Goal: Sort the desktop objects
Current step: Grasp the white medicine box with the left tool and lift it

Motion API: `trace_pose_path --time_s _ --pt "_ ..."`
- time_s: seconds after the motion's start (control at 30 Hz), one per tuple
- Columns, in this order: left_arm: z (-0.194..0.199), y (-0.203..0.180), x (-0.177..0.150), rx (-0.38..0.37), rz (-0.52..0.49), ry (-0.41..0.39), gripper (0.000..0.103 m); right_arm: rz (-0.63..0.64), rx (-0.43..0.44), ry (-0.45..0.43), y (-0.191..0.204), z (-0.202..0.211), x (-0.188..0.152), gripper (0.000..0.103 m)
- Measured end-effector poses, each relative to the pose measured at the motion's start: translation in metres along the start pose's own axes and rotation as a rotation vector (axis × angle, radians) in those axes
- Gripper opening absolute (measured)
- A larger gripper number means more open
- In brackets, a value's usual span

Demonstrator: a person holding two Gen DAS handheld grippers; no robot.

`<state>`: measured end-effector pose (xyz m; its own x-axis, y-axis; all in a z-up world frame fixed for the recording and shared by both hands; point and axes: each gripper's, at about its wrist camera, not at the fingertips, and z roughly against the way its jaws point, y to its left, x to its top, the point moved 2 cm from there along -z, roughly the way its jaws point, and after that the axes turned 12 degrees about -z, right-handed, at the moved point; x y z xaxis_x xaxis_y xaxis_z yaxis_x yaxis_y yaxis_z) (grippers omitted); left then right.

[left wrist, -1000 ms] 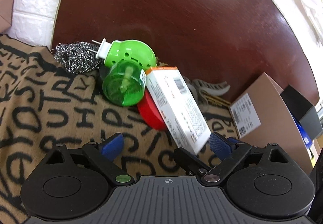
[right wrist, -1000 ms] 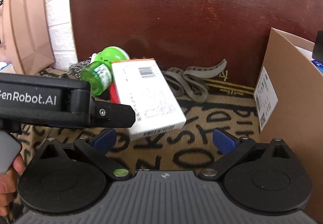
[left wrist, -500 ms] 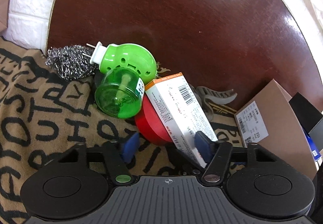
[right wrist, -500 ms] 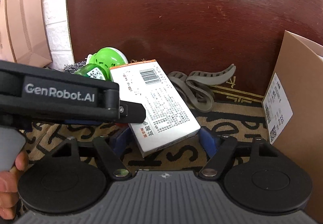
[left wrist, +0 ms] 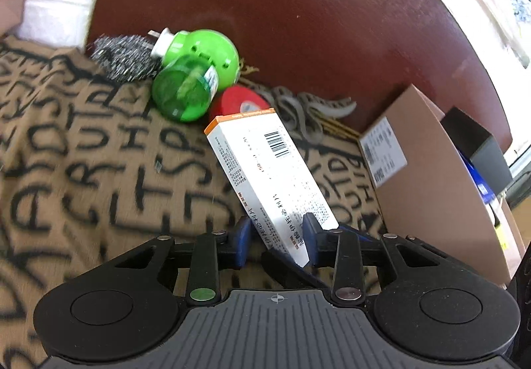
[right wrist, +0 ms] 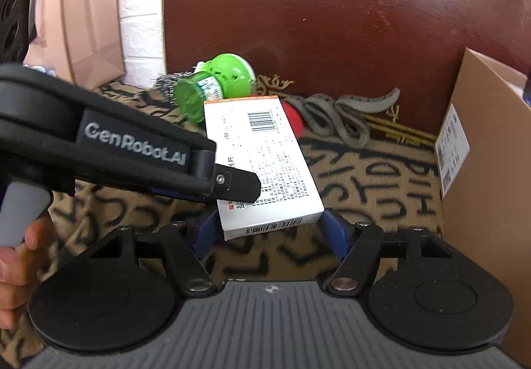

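A white medicine box with a barcode (left wrist: 265, 169) (right wrist: 262, 163) is held tilted above the lettered cloth. My left gripper (left wrist: 277, 234) is shut across the box's thin sides near its lower end, and its black body (right wrist: 132, 149) reaches in from the left in the right wrist view. My right gripper (right wrist: 268, 231) has its jaws closing on the box's near end, with a blue pad against each side. Behind lie a green plug-in bottle (left wrist: 195, 76) (right wrist: 215, 86), a steel scourer (left wrist: 122, 60), a red tape roll (left wrist: 235, 101) and a grey strap (right wrist: 338, 116).
A brown cardboard box (left wrist: 431, 189) (right wrist: 484, 169) stands open at the right with dark and blue items inside. A dark wooden chair back (right wrist: 315, 3) closes off the far side. A paper bag (right wrist: 83, 20) leans at the far left. A hand (right wrist: 13, 252) grips the left gripper's handle.
Both grippers closed from wide open onto the white box. The box has come away from the green bottle and red roll, toward the near side.
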<state>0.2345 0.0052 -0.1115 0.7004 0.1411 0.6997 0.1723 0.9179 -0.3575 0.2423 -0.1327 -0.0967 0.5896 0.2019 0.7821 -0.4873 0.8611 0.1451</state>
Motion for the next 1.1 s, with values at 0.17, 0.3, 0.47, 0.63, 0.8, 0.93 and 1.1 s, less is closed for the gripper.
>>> trace_pose_path --time_s 0.17,0.3,0.47,0.63,0.8,0.93,1.1 --pt "0.03 -0.011 -0.028 -0.008 0.018 0.034 0.033 0.043 0.033 0.031 0.011 0.027 -0.019 0.072" --pt "0.053 -0.027 -0.056 -0.014 0.024 0.064 0.036 0.066 0.067 0.063 0.016 0.056 -0.042 0.071" --pt "0.078 -0.05 -0.087 -0.019 0.005 0.087 0.042 0.119 0.096 0.093 0.025 0.103 -0.076 0.07" --pt "0.096 -0.081 -0.115 -0.051 -0.042 0.118 0.051 0.13 0.107 0.102 0.024 0.146 -0.104 0.071" --pt "0.108 -0.098 -0.122 -0.051 -0.088 0.12 0.075 0.065 0.023 0.07 0.009 0.174 -0.124 0.08" --pt "0.118 -0.085 -0.107 0.005 -0.088 0.058 0.082 0.009 0.037 0.053 0.004 0.179 -0.126 0.081" --pt "0.112 -0.061 -0.075 0.005 -0.119 -0.028 0.09 0.011 0.081 0.038 0.021 0.174 -0.125 0.081"
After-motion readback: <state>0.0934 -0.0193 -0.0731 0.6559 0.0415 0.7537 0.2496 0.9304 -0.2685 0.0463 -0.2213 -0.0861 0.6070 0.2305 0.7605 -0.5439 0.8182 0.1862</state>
